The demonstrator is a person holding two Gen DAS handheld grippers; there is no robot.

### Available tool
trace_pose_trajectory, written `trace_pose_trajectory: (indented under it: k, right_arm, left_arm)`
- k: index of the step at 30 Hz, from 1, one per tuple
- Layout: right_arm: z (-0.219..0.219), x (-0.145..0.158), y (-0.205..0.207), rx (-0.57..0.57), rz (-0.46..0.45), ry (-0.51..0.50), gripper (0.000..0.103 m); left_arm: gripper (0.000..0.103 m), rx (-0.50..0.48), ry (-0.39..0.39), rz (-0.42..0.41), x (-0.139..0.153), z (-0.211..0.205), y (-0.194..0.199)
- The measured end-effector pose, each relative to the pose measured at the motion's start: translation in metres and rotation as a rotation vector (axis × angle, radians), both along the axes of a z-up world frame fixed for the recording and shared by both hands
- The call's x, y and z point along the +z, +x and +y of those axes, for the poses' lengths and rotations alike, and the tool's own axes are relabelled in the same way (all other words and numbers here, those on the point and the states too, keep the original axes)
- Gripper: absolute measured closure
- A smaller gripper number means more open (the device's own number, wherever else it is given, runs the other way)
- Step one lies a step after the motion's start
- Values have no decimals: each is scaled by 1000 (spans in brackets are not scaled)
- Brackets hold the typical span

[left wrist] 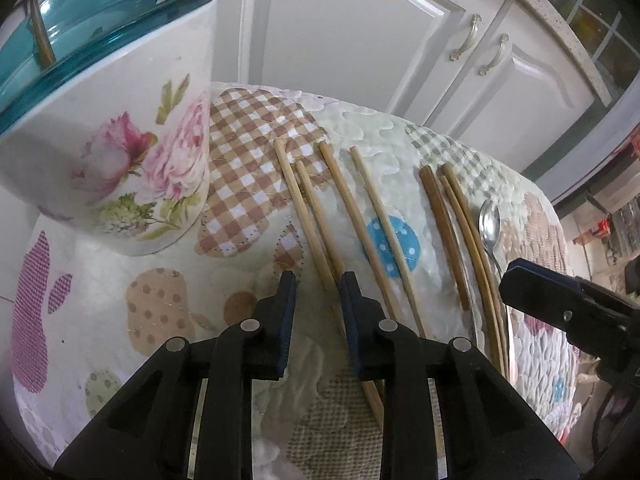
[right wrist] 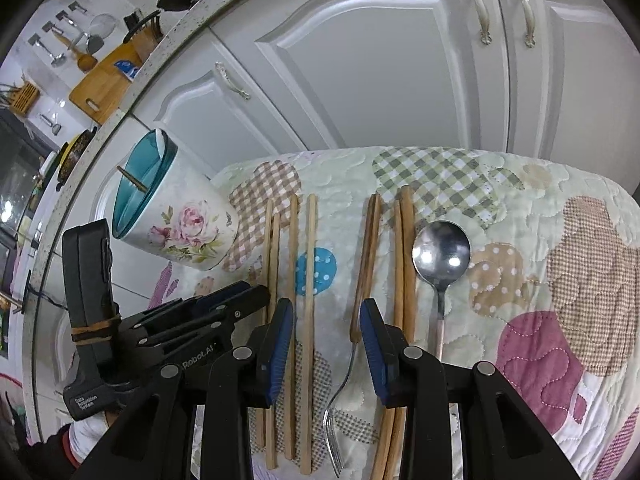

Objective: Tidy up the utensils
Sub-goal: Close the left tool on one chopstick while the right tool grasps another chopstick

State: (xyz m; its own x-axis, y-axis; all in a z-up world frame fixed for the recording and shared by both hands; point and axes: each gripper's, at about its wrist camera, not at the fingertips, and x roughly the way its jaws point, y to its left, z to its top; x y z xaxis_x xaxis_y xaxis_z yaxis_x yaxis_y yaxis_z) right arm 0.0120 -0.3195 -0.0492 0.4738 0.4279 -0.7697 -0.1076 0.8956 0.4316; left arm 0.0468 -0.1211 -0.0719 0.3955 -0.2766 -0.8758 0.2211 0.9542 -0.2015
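Note:
A floral utensil cup [left wrist: 132, 160] with a teal inside stands at the left of a quilted patchwork cloth [left wrist: 120, 280]; one chopstick leans in it [right wrist: 132, 181]. Several light wooden chopsticks [left wrist: 316, 216] lie side by side on the cloth, with darker ones [left wrist: 460, 224] to their right. A metal spoon [right wrist: 440, 258] and a wooden-handled fork [right wrist: 340, 408] lie among them. My left gripper [left wrist: 316, 280] is open, low over the light chopsticks, with one between its jaws. My right gripper [right wrist: 326, 316] is open above the fork and holds nothing.
White cabinet doors [right wrist: 380, 72] with metal handles stand right behind the cloth-covered surface. The cloth falls away at its right edge [left wrist: 560, 280]. A kitchen counter with a cutting board [right wrist: 104, 80] and hanging tools is far left.

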Motion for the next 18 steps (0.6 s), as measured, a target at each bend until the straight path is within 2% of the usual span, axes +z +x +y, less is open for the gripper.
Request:
trace_pose_trajectory:
  k: [2, 5, 6, 15, 18]
  right_arm:
    - [4, 0, 2, 18, -2, -15, 70]
    - [13, -2, 11, 40, -5, -41, 70]
    - [17, -3, 14, 49, -6, -48, 73]
    - [55, -17, 68, 121, 5, -151, 81]
    - [63, -30, 84, 126, 34, -199, 90]
  left_arm:
    - [82, 9, -4, 11, -2, 1, 2]
    - [90, 10, 12, 8, -2, -2, 5]
    - [94, 8, 9, 10, -3, -3, 6]
    - [99, 47, -48, 39, -3, 24, -10]
    - [99, 48, -57, 43, -3, 31, -19]
